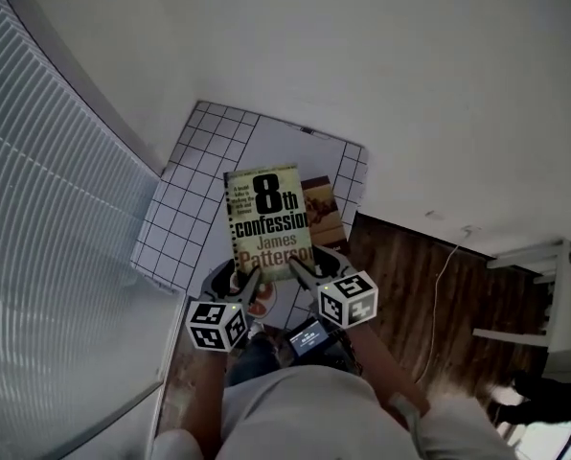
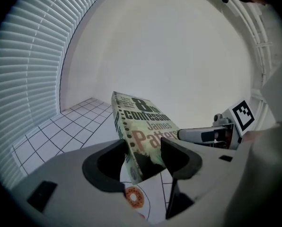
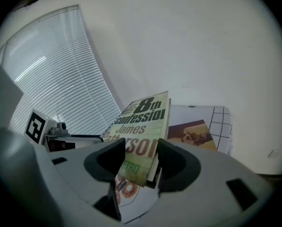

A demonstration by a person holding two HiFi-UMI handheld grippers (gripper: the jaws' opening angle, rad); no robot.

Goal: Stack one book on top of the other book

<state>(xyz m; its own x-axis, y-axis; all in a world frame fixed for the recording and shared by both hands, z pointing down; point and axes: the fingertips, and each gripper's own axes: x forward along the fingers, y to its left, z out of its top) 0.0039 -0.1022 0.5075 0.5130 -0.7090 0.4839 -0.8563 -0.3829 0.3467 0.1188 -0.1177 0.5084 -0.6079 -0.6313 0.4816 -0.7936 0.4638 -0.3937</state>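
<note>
A pale green paperback (image 1: 268, 215) is held up above the table by both grippers. My left gripper (image 1: 243, 278) is shut on its near left corner, seen as the green book (image 2: 140, 135) clamped between the jaws. My right gripper (image 1: 303, 268) is shut on the near right corner of the same book (image 3: 143, 126). A second book with a brown cover (image 1: 322, 209) lies flat on the table, partly hidden under the lifted one; in the right gripper view the brown book (image 3: 193, 132) lies just right of the held one.
The table top (image 1: 185, 199) is white with a black grid at its edges. Window blinds (image 1: 46, 209) fill the left. Dark wood floor (image 1: 410, 286) lies to the right with a white cable. A round orange sticker (image 2: 134, 197) sits on the table below the jaws.
</note>
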